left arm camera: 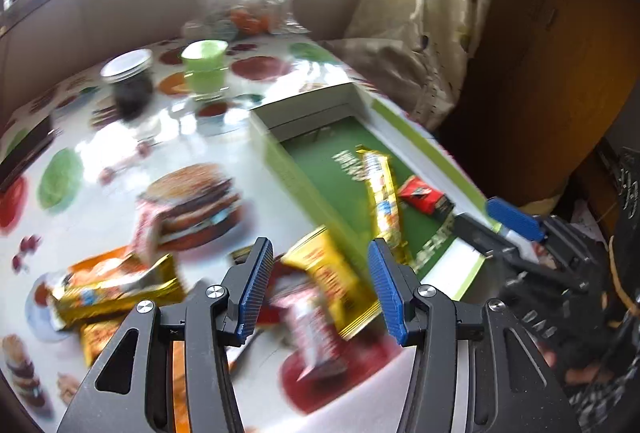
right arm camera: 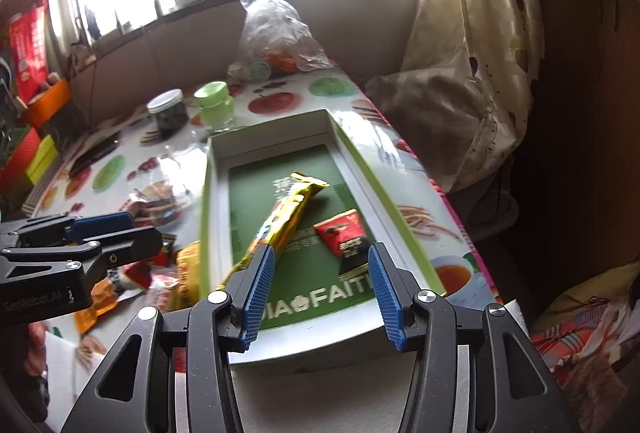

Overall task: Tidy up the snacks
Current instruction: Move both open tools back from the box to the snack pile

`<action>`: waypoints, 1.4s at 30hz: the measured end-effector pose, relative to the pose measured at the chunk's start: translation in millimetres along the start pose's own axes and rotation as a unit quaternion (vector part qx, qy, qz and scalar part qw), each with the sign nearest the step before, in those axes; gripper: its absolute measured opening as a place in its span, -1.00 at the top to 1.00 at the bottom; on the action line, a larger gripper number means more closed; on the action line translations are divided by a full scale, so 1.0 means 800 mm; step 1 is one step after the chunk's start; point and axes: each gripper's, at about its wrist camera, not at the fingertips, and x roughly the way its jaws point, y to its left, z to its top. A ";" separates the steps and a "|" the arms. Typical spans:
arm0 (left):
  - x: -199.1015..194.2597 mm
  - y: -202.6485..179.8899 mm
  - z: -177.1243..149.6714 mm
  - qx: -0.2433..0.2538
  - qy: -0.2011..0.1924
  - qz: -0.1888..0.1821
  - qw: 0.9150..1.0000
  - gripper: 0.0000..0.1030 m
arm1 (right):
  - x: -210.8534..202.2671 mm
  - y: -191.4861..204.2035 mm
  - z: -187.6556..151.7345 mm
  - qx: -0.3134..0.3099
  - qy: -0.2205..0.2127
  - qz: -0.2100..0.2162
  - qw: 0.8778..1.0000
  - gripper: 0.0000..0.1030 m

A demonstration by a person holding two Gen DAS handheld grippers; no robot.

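- Left gripper stood with jaws apart and nothing between the blue pads; it hung above a loose pile of snack packets on the table.
- Right gripper likewise released, jaws apart and empty, over the near end of the green-lined box.
- Inside the box: one long gold snack bar lying diagonally, and a small red-and-black packet just beside it, to its right.
- More packets remained on the table left of the box, among them gold and orange wrappers; left wrist view was blurred, so labels were unreadable.
- Farther back on the table: a dark jar with a white lid, a green-lidded jar, and a clear plastic bag.
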 end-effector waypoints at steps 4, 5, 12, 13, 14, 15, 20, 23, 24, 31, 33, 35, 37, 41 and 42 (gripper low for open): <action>-0.018 0.031 -0.025 -0.015 -0.005 0.022 1.000 0.01 | -0.009 0.016 -0.005 -0.005 0.000 0.025 1.000 0.06; -0.021 0.039 -0.030 -0.020 -0.003 0.027 0.999 0.01 | -0.010 0.022 -0.007 -0.007 0.002 0.031 1.000 0.06; -0.038 0.082 -0.064 -0.036 -0.001 0.053 0.998 0.01 | -0.003 0.063 -0.019 -0.031 0.022 0.065 0.997 0.06; -0.038 0.087 -0.068 -0.038 0.003 0.055 0.998 0.01 | -0.002 0.068 -0.020 -0.036 0.024 0.070 0.997 0.06; -0.037 0.090 -0.071 -0.040 0.004 0.056 0.998 0.01 | -0.001 0.075 -0.021 -0.042 0.026 0.073 0.996 0.06; -0.037 0.093 -0.075 -0.042 0.006 0.054 0.998 0.01 | 0.001 0.082 -0.022 -0.047 0.029 0.076 0.996 0.06; -0.033 0.105 -0.091 -0.052 0.016 0.051 0.997 0.01 | 0.014 0.106 -0.029 -0.062 0.051 0.098 0.992 0.06; -0.030 0.105 -0.097 -0.045 0.018 0.040 0.998 0.01 | 0.021 0.120 -0.034 -0.072 0.062 0.113 0.989 0.06; -0.028 0.105 -0.097 -0.044 0.018 0.036 0.998 0.01 | 0.025 0.124 -0.036 -0.077 0.067 0.114 0.988 0.07; -0.018 0.103 -0.097 -0.026 0.025 0.035 0.999 0.01 | 0.043 0.141 -0.043 -0.089 0.090 0.111 0.986 0.09; -0.018 0.102 -0.097 -0.018 0.026 0.033 0.999 0.00 | 0.047 0.144 -0.045 -0.090 0.098 0.112 0.985 0.09; -0.019 0.100 -0.098 -0.004 0.024 0.031 0.999 -0.04 | 0.049 0.146 -0.047 -0.092 0.101 0.110 0.984 0.09; -0.019 0.100 -0.098 0.004 0.025 0.028 0.999 -0.08 | 0.052 0.147 -0.047 -0.092 0.103 0.107 0.985 0.09; -0.016 0.101 -0.101 0.014 0.034 0.032 0.999 -0.08 | 0.054 0.149 -0.047 -0.095 0.101 0.100 0.985 0.20; -0.017 0.101 -0.103 0.015 0.035 0.033 0.999 -0.08 | 0.055 0.149 -0.046 -0.096 0.100 0.099 0.985 0.25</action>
